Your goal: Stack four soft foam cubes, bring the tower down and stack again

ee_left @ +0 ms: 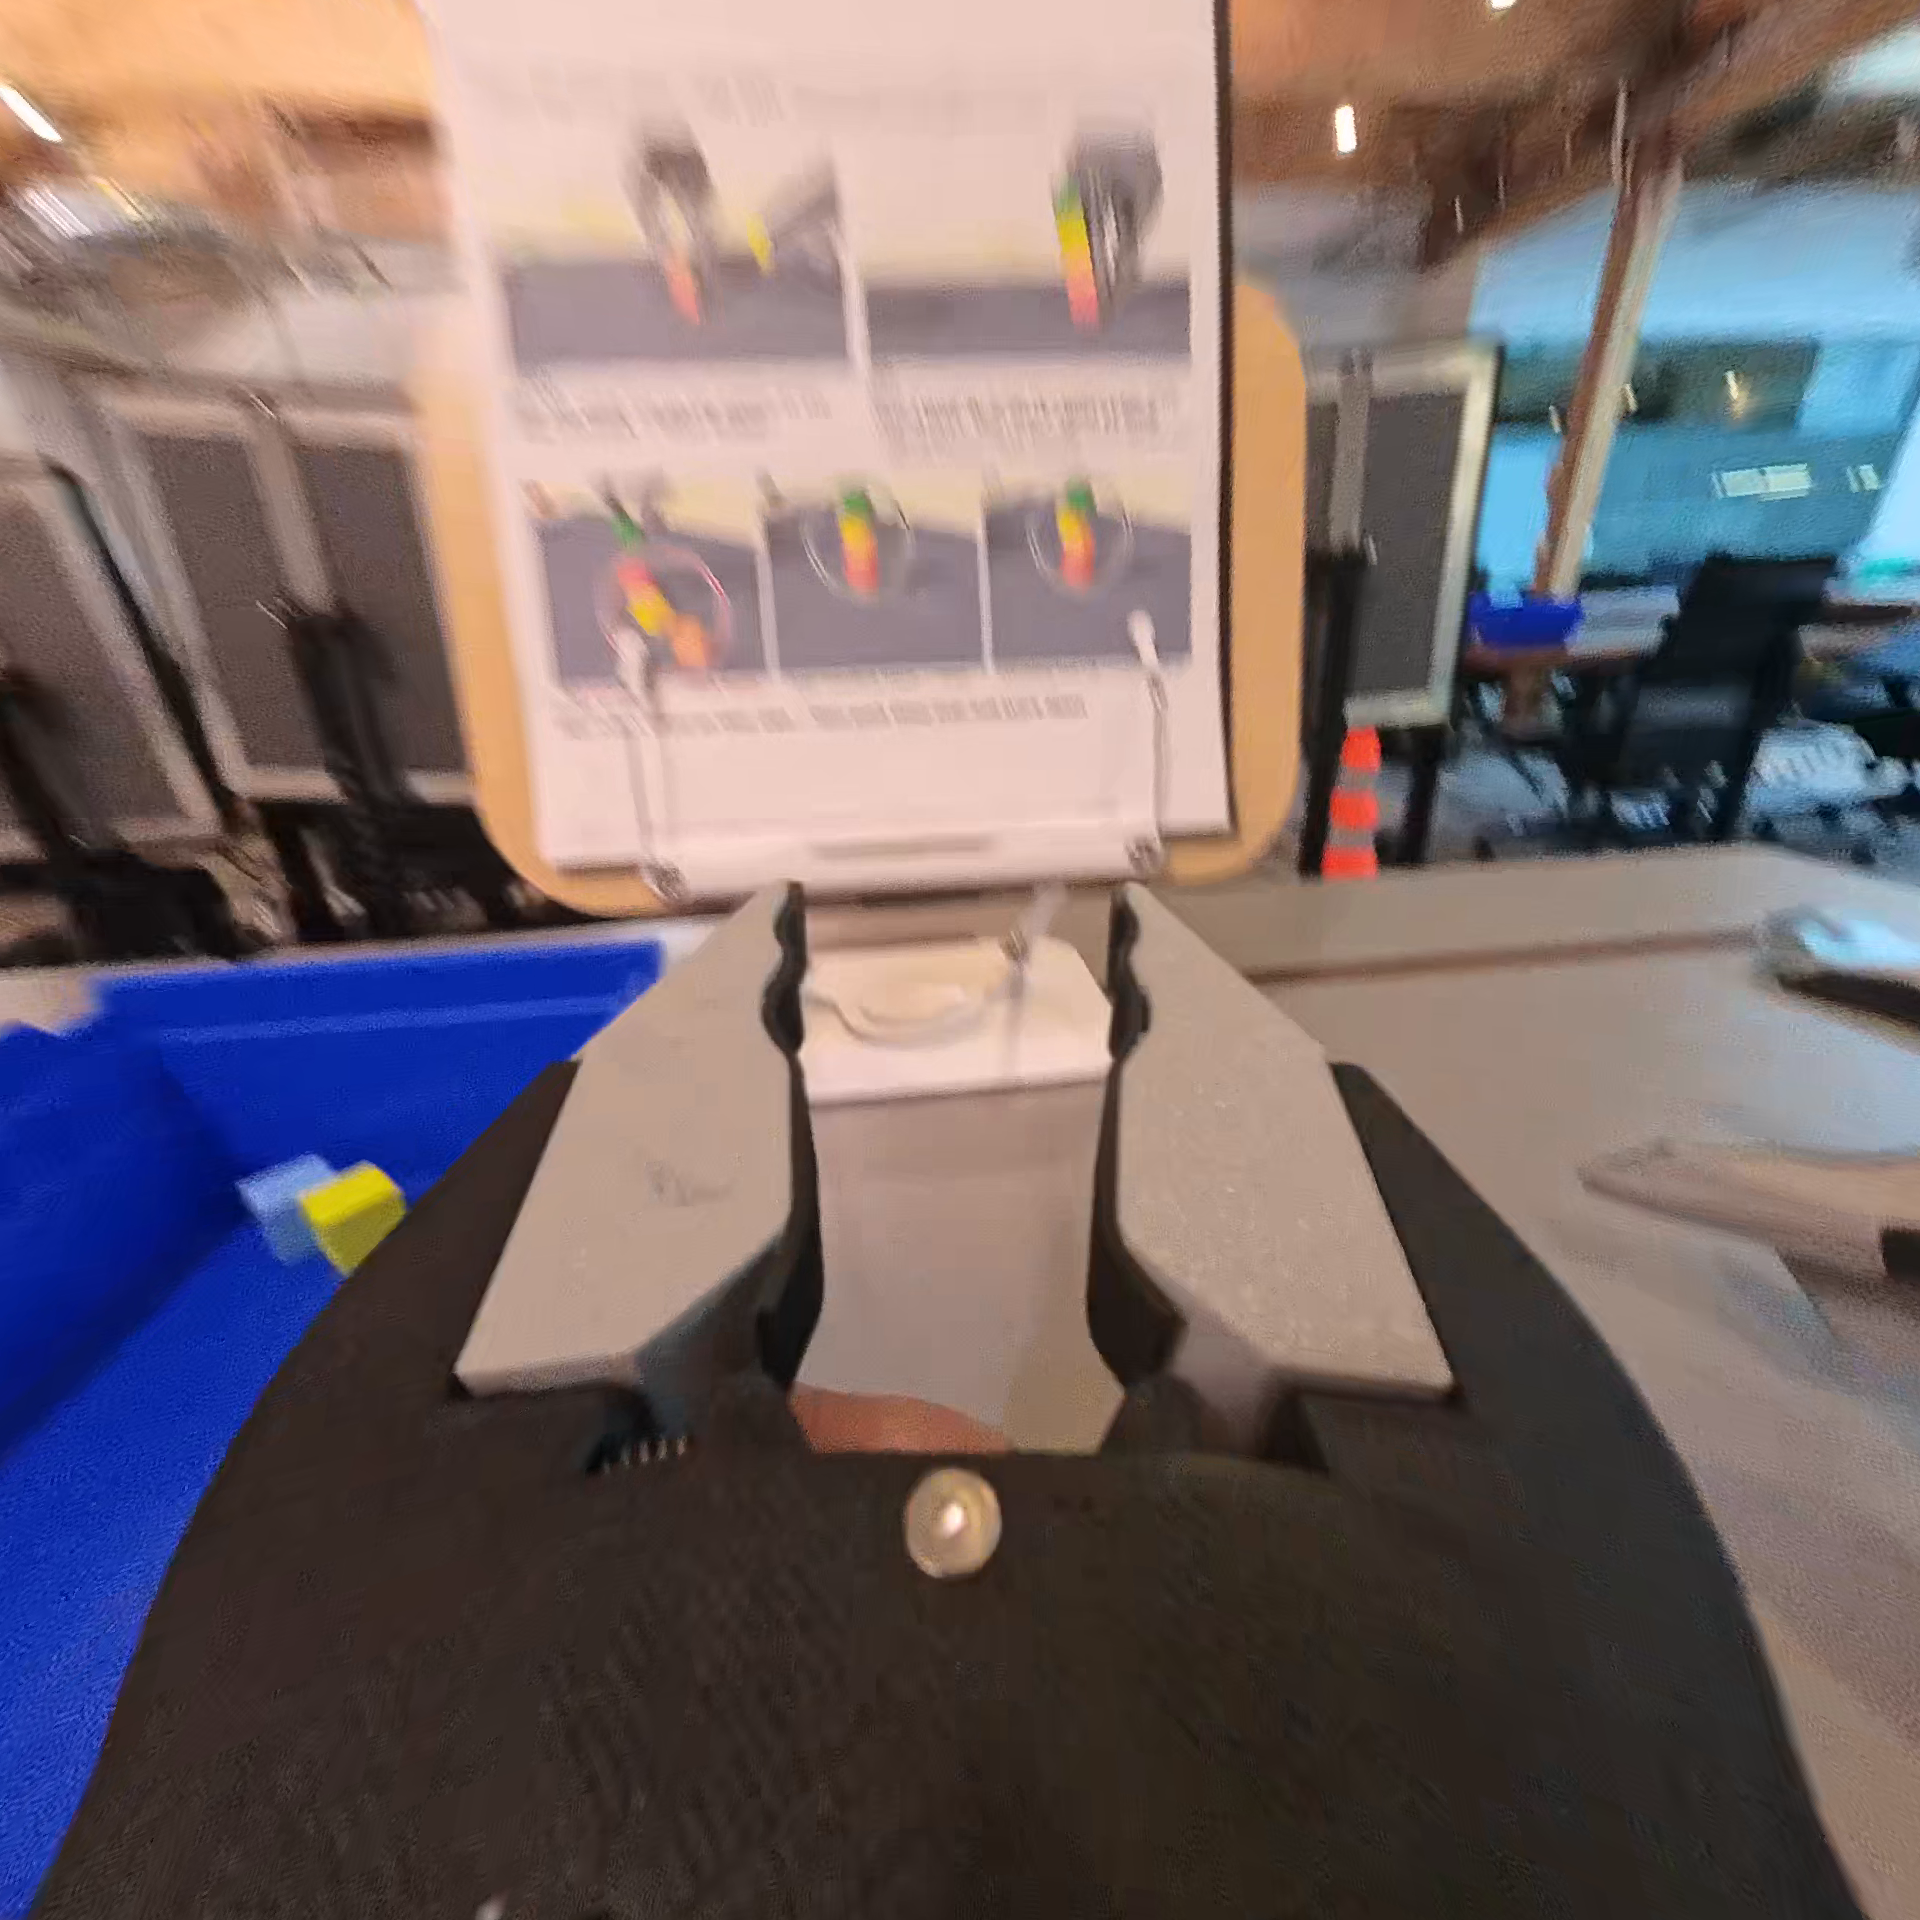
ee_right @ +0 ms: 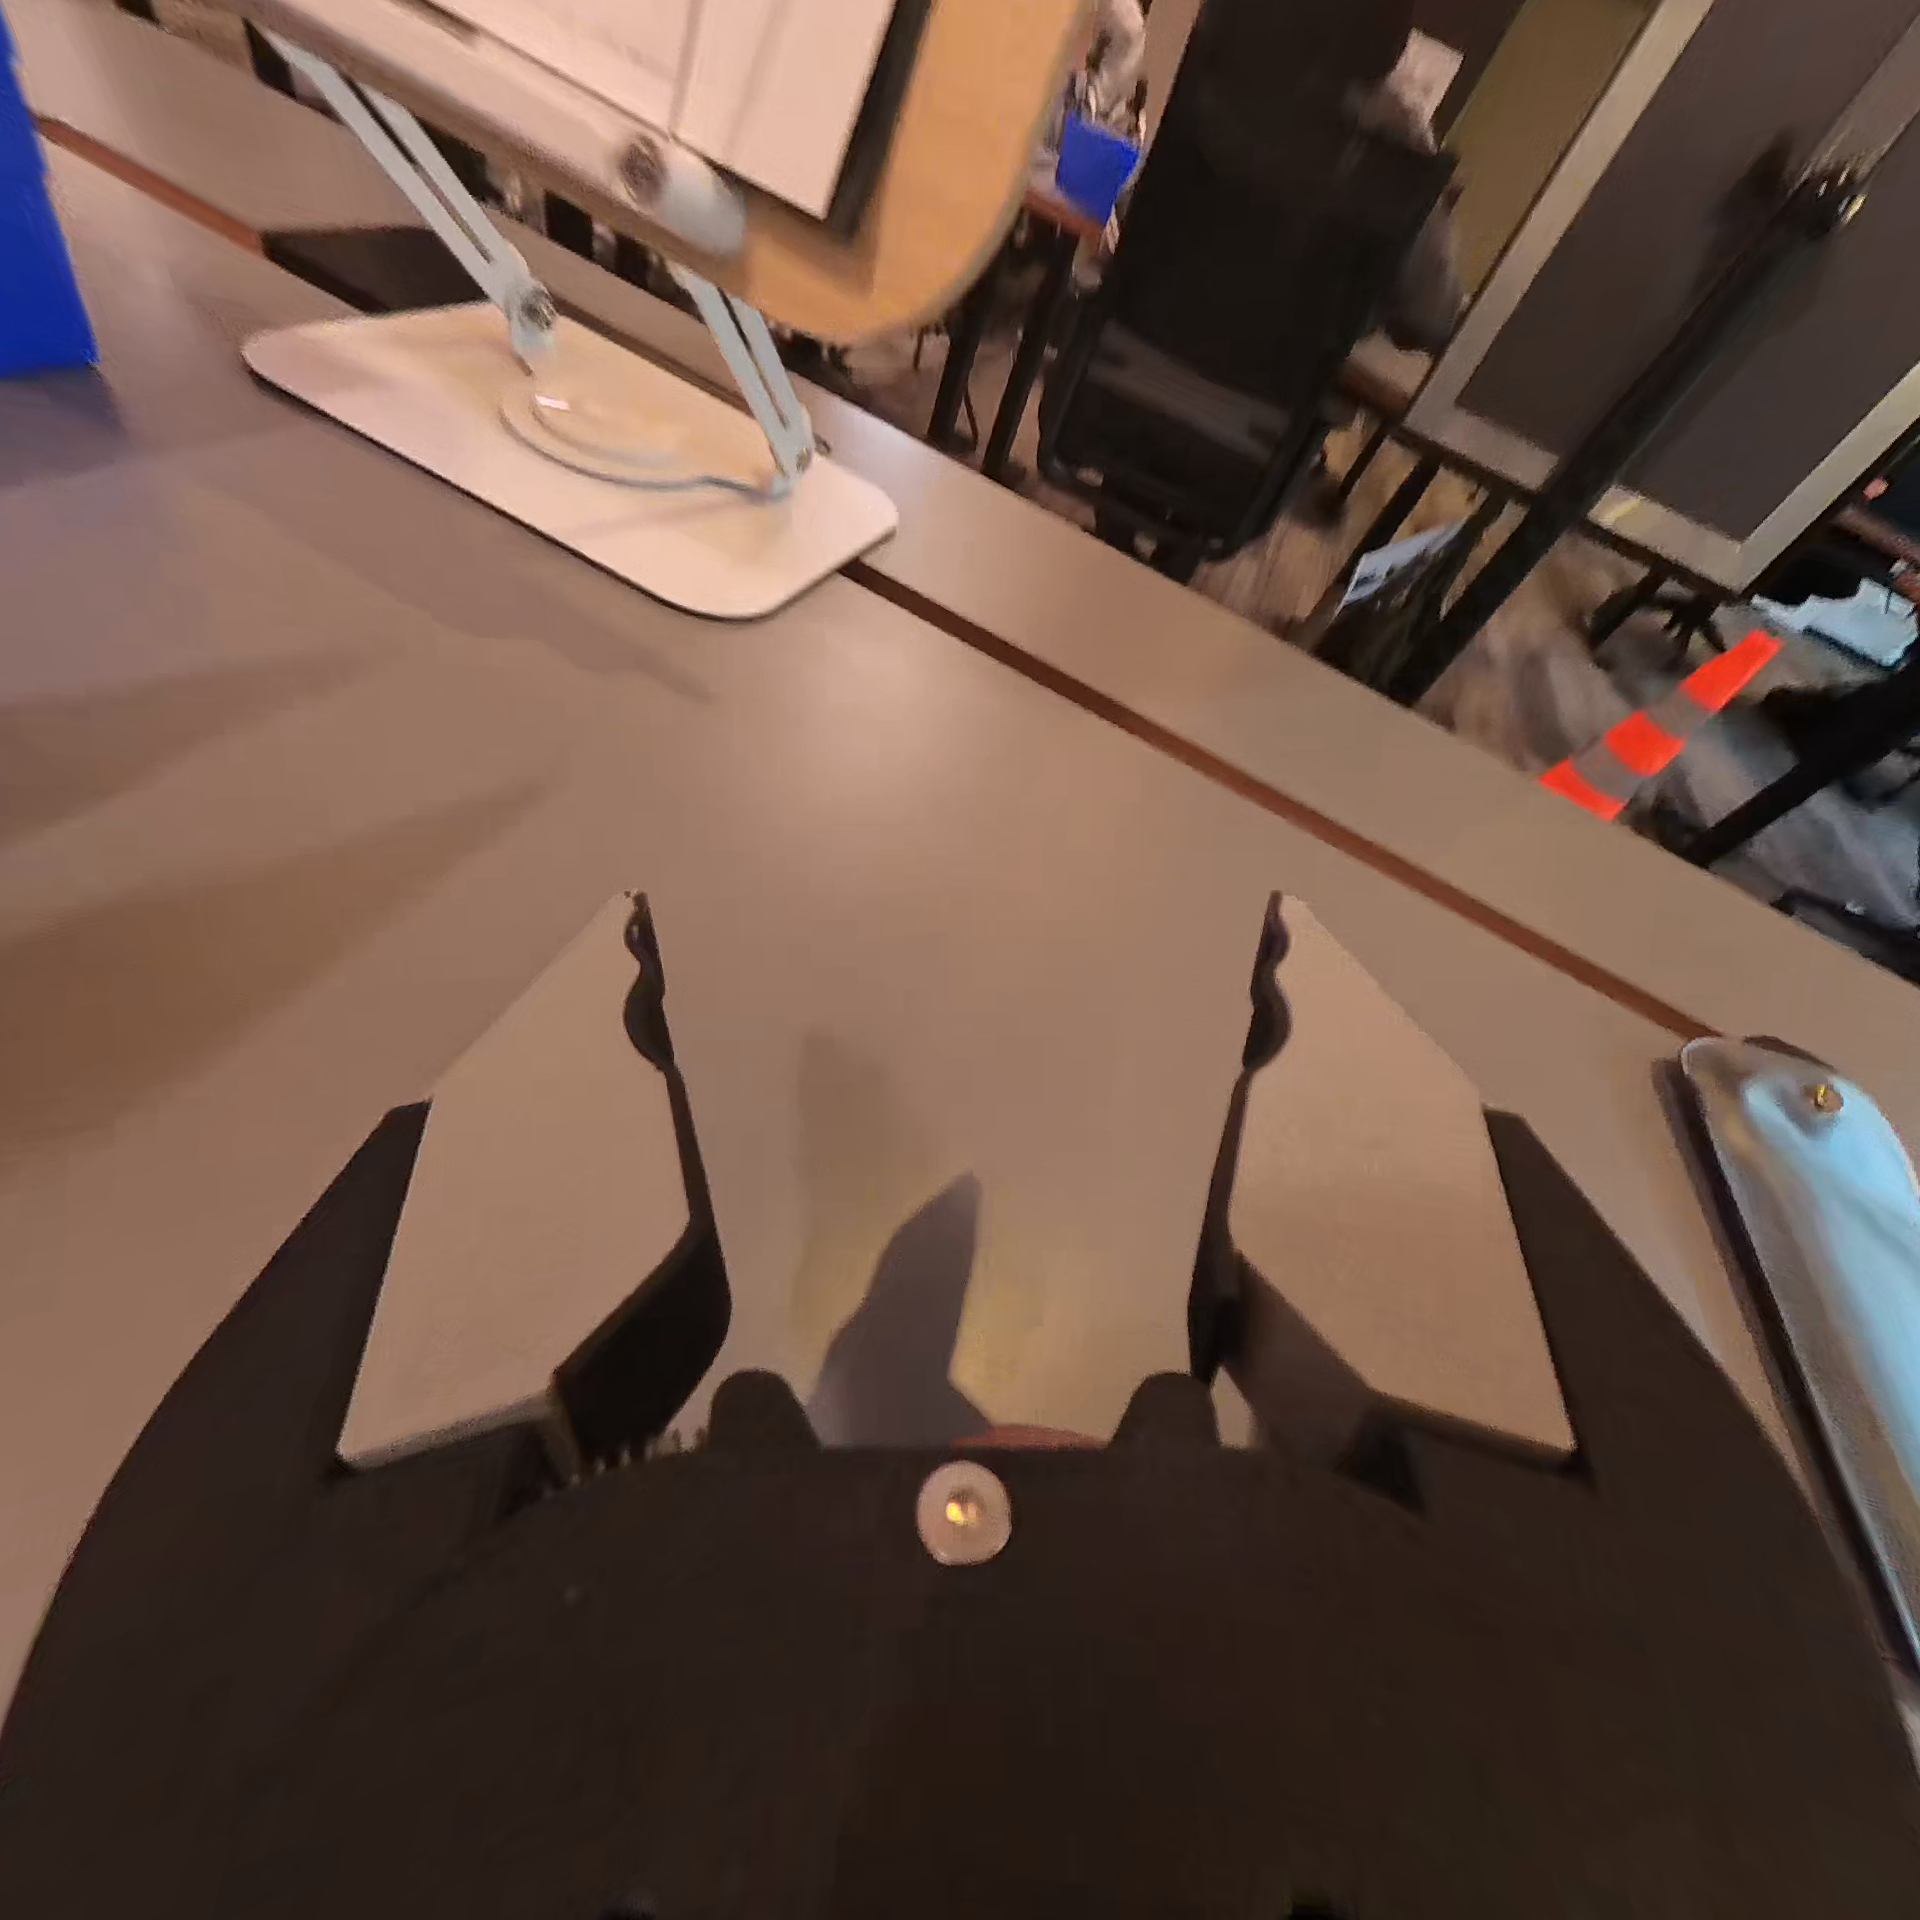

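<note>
Grey matte tabletop [ee_right: 935, 748] carries a white flat-based stand [ee_right: 582, 457] propping a picture sheet [ee_left: 852, 436] upright on its rounded wooden board, presumably for reference. Left of the stand, a blue plastic bin [ee_left: 208, 1091] keeps a yellow foam cube [ee_left: 353, 1216] touching a pale blue cube [ee_left: 278, 1205]; other cubes are unseen. Nearer than the stand, left tool [ee_left: 954, 935] and right tool [ee_right: 956, 925] hover with jaws apart, the right wider, both empty, probably awaiting a pick.
</note>
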